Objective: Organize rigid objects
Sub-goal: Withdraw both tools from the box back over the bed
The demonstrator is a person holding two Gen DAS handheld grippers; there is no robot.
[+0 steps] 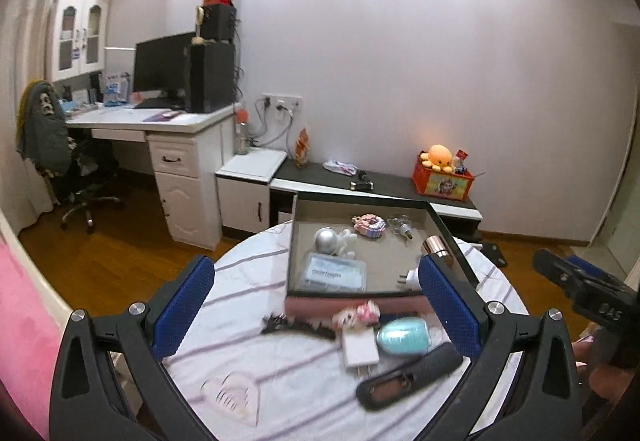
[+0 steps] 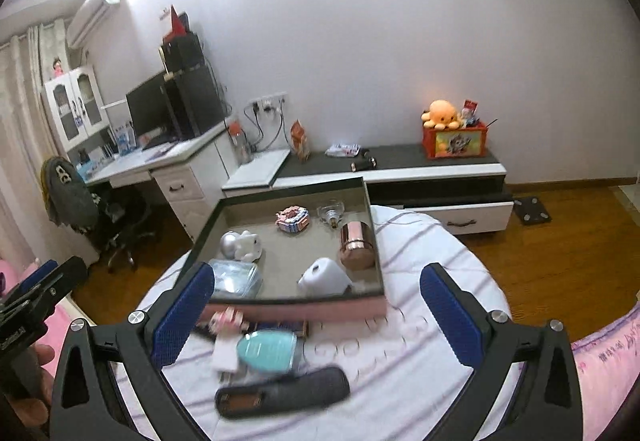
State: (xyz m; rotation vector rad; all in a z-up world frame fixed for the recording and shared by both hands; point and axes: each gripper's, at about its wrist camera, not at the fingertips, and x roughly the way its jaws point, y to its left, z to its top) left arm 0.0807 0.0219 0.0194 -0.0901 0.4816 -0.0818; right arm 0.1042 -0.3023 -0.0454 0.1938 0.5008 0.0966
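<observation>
Right now both tools hang wide and empty above the round counter [image 1: 224,353]: the left hand-held gripper [image 1: 316,305] has nothing between its blue pads, and the right hand-held gripper [image 2: 316,311] likewise stands spread with nothing in it.

Several rigid things already sit in the tray [image 2: 372,225] at the far side: a silver ball [image 2: 230,241], a pink block piece [image 2: 293,220], a clear bottle [image 2: 331,215], a copper-coloured cylinder [image 2: 357,245], a white plug-like piece [image 2: 324,277] and a clear plastic case [image 1: 334,273]. Outside it, just near of its pink front wall, lies a crowded cluster: a teal oval object [image 1: 402,335], a small white box [image 1: 359,351], a pink-and-white toy [image 1: 358,315], a dark jagged strip [image 1: 298,325] and a long dark case [image 1: 408,373] nearest of all.

As I judge it, the main risk is that cluster. Its pieces touch or overlap, so wide jaws coming down on one could shove a neighbour aside or pinch two at once. The teal object looks smooth and rounded and may squirt out of a grip. The long case, taken off-centre, would likely swing and sweep others toward the counter edge. The tray overhangs the far edge, so a hard bump on its front wall could push it off. With both grippers close together, they could also collide reaching for the same pile.
</observation>
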